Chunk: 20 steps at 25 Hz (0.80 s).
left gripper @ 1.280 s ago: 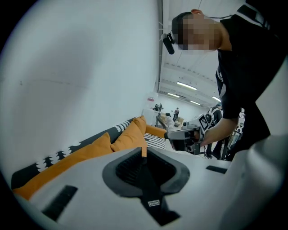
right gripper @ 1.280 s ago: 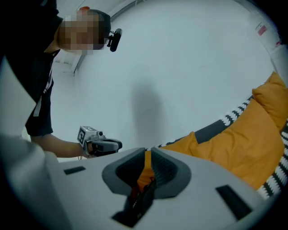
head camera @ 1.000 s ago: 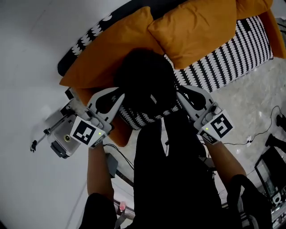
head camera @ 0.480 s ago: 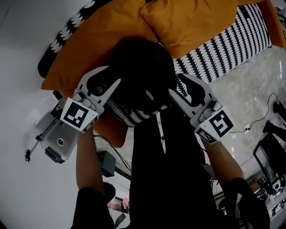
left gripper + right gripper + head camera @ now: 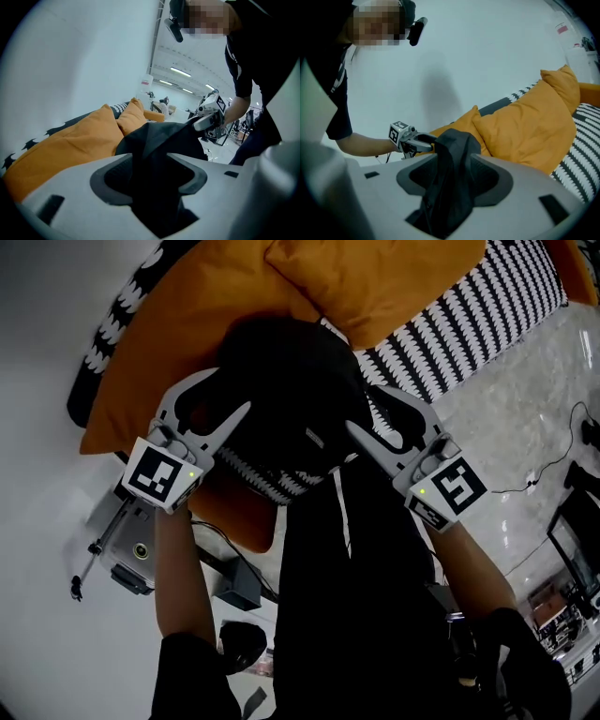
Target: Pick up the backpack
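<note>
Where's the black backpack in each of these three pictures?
Head view: the backpack sits at the centre, just below the orange cushions.
Left gripper view: the backpack is low in the centre, to the right of the cushions.
Right gripper view: the backpack is low in the centre, to the left of the cushions.
Shared landmark: the orange cushions.
</note>
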### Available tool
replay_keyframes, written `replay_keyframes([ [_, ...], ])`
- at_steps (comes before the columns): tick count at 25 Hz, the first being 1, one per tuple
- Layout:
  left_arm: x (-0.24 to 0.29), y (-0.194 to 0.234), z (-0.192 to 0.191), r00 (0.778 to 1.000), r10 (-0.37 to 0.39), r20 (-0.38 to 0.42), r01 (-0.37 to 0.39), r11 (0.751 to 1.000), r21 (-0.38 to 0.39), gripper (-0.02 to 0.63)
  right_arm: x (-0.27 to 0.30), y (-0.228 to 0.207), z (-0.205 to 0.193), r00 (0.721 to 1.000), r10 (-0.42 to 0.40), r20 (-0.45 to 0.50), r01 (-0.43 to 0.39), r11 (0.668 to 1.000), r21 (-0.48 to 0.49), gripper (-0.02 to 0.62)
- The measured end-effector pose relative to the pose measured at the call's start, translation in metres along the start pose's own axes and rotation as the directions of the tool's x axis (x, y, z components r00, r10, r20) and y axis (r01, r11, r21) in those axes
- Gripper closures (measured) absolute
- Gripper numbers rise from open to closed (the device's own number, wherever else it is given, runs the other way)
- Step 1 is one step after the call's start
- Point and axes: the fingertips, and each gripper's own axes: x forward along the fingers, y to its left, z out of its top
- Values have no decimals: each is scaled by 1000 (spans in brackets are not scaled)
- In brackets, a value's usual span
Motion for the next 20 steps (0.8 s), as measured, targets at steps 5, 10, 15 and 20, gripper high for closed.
replay_keyframes([
  [5, 9, -5, -6, 999, -43, -31, 43, 999, 2, 396, 11, 5, -10, 1000, 11, -27, -11, 1000, 7, 387],
  [10, 19, -5, -16, 996, -62, -66, 64, 998, 23, 396, 20, 6, -18, 999, 0, -38, 0, 1000, -1, 388],
  [15, 26, -4, -22, 995, -67, -72, 70, 997, 34, 396, 24, 4, -18, 1000, -19, -13, 19, 1000, -11, 391],
  [20, 34, 1, -25, 996, -63, -59, 65, 998, 28, 396, 27, -1, -18, 999, -47, -7, 46, 999, -26, 439],
])
